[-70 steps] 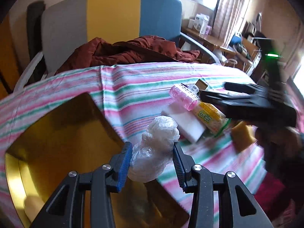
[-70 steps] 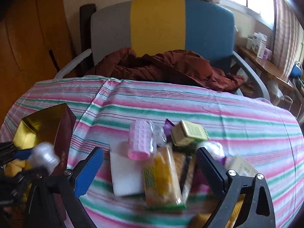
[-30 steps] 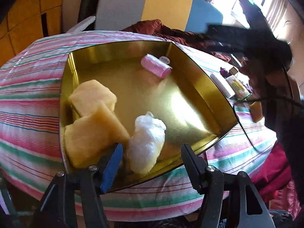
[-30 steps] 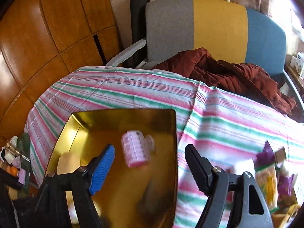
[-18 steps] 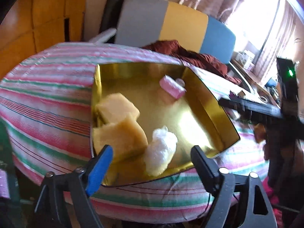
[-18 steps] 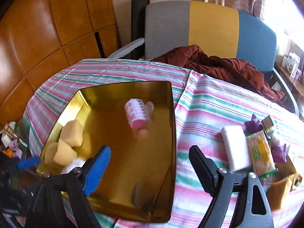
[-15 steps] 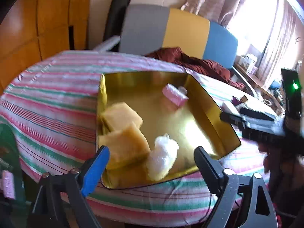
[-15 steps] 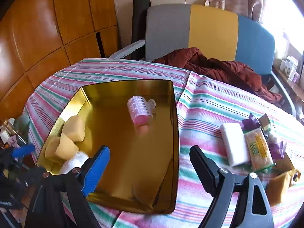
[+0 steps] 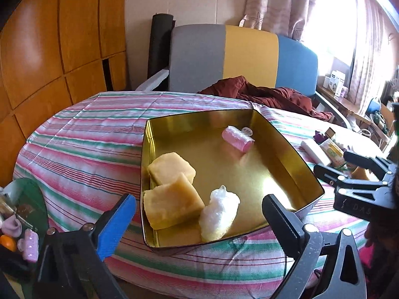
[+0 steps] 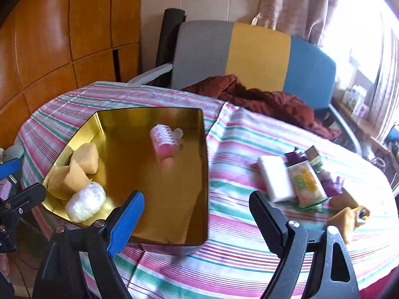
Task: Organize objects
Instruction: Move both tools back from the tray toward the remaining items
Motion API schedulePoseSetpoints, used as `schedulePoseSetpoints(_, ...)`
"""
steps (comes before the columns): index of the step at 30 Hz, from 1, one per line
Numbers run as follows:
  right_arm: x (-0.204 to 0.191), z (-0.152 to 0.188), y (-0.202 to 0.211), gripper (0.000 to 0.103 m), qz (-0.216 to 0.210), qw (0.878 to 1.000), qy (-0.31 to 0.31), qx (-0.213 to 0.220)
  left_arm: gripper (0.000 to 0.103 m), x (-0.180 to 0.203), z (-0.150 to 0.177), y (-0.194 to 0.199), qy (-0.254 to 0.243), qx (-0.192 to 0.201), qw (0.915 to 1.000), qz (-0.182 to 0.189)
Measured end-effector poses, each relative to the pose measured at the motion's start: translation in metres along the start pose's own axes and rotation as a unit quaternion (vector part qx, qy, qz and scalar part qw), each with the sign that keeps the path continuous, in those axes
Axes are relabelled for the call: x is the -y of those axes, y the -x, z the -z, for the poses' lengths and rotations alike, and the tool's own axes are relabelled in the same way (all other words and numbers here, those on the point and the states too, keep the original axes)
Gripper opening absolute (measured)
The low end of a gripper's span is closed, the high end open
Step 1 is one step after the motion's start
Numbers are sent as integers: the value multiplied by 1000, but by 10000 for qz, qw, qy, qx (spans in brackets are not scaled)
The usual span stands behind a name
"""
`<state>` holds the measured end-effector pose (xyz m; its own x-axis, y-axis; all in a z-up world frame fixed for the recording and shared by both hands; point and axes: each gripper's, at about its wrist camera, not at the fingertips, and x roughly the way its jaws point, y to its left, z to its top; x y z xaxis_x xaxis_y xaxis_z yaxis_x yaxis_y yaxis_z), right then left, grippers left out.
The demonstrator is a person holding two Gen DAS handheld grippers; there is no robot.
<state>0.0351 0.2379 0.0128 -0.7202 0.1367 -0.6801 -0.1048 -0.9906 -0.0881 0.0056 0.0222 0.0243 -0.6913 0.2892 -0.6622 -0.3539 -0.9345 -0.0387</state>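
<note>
While its jaws are opening wide around nothing, the left hand-held gripper (image 9: 198,211) hovers at six o'clock of the gold tin (image 9: 308,172), where the white bundle (image 9: 219,215) lies. In the right view, the right hand-held gripper (image 10: 197,211) gapes empty; packets (image 10: 305,183) lie on the desk (image 10: 239,139) at three o'clock.

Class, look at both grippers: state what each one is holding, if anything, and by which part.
Nothing is held. The left gripper is opening with empty fingers above the plastic bundle in the gold tray; the right gripper is open and empty.

Tricolour chair (image 9: 249,57) holding a rumpled maroon garment (image 9: 269,97), beside wooden panelling (image 9: 49,49)
</note>
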Motion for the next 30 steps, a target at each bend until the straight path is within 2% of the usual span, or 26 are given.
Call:
schedulePoseSetpoints(5,12,-3,4,88,154,9998,-59,70,102,5,2,1,-126,34,9999,16)
schedulePoseSetpoints(8,23,-3,5,93,268,9995,-162,53,102,7,4,-1,-165,-3,9999,32)
schedulePoseSetpoints(21,95,13,-7,93,709,9932,-810,-443,102,11,13,-15,-203,-269,9994,89)
schedulePoseSetpoints(30,158,9,6,93,1423,9847,-918,-412,102,10,15,-21,-171,-380,9991,109)
